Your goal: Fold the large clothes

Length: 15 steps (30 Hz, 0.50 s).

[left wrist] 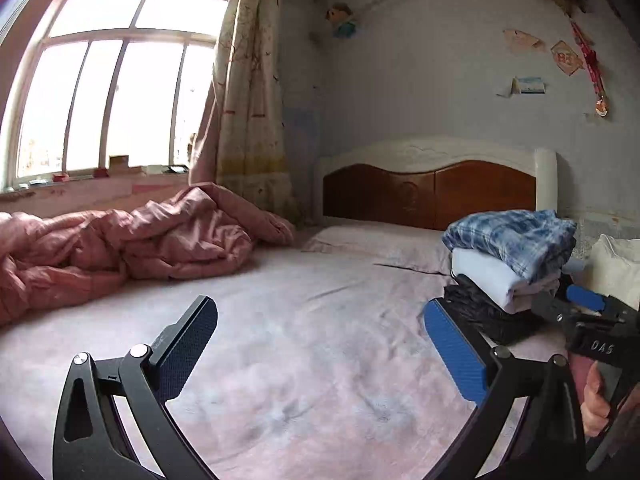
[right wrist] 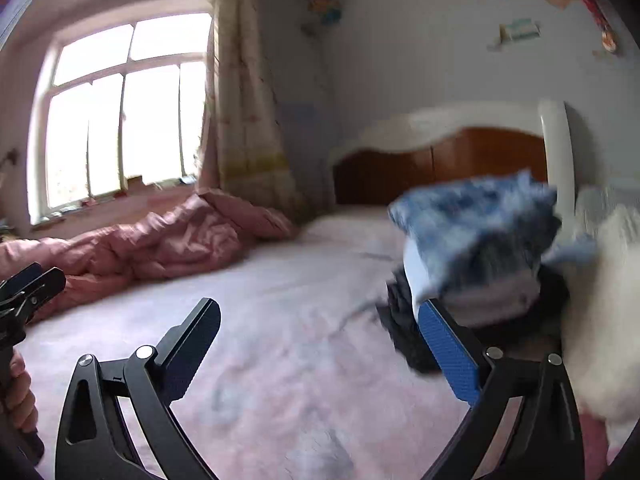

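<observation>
Left claw [left wrist: 320, 344] and right claw [right wrist: 326, 344], both spread wide and empty, above the bed [left wrist: 300, 340] beside stacked folded clothes [left wrist: 508, 256].

"DAS" in white letters on the right claw [left wrist: 588, 304] body.

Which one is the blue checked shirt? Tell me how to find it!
Find the bed's brown wooden headboard, then look down to its right, where a stack of folded clothes sits on the pink sheet. The blue checked shirt is on top, the only patterned piece, above plain pale clothes and a black one.
</observation>
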Each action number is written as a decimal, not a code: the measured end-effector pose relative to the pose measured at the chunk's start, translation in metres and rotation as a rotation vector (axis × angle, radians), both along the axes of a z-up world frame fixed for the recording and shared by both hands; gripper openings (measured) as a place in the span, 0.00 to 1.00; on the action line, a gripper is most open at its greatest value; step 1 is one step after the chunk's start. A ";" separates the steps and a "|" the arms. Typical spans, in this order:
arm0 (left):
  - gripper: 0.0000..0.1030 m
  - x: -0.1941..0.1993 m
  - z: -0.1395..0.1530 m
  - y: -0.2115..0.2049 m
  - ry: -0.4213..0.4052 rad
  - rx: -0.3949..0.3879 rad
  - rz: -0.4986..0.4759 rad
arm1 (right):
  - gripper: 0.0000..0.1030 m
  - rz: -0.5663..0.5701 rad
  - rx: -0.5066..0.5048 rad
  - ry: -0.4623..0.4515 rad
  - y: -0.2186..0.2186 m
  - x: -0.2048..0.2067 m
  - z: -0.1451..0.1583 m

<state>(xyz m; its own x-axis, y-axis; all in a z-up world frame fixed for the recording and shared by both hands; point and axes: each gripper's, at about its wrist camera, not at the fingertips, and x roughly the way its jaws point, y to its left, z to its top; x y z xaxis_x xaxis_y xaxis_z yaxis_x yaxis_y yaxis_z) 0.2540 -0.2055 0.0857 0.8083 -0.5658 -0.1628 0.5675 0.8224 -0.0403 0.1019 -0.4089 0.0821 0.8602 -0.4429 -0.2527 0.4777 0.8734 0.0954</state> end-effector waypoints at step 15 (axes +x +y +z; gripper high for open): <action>1.00 0.016 -0.063 -0.024 0.070 0.034 0.030 | 0.98 -0.047 -0.057 0.124 0.008 0.022 -0.045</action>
<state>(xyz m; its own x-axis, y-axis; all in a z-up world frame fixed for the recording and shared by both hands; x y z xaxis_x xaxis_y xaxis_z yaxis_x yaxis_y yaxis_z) 0.2701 -0.2295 0.0230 0.8109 -0.5346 -0.2380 0.5394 0.8405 -0.0504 0.1235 -0.4006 0.0369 0.8021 -0.4984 -0.3291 0.5229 0.8522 -0.0161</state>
